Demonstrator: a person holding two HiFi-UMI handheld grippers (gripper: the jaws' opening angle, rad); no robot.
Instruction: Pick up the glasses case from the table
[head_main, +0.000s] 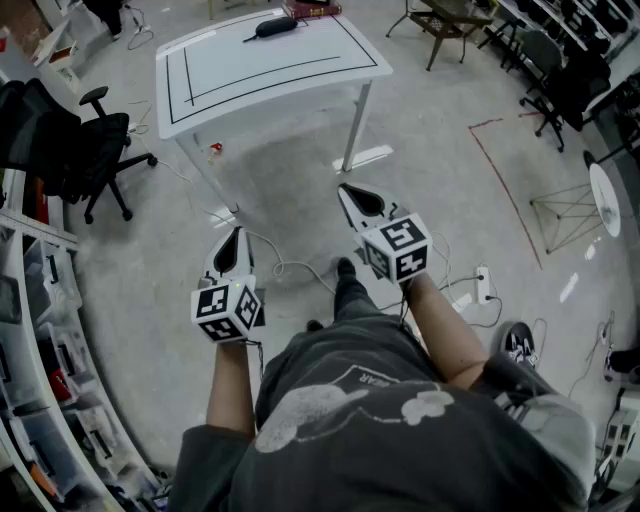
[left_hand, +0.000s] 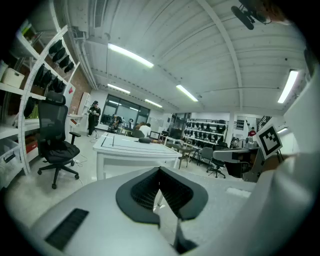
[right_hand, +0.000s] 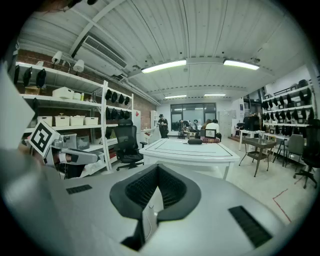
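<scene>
A white worktop (head_main: 270, 70) marked with a black rectangle stands on a pale grey floor (head_main: 440, 180) in a large workshop. The glasses case (head_main: 275, 27), dark and oblong, lies near the worktop's far edge, with nothing on top of it. A black office chair (head_main: 100, 150) stands left of the worktop, beside white shelves (head_main: 40, 340) along the left wall. More chairs and a small table crowd the far right, and a red tape line (head_main: 505, 180) runs across the floor there. A power strip (head_main: 483, 285) and loose cables lie near the person's feet.

The person stands well short of the worktop, both forearms held out in front. The left gripper (head_main: 234, 240) points forward and slightly down, towards the worktop's near left corner; its jaws are pressed together with nothing between them. The right gripper (head_main: 355, 198) is held a little further forward, also tipped slightly down, its jaws closed tip to tip and empty. Both are well apart from the case and hang over bare floor.
</scene>
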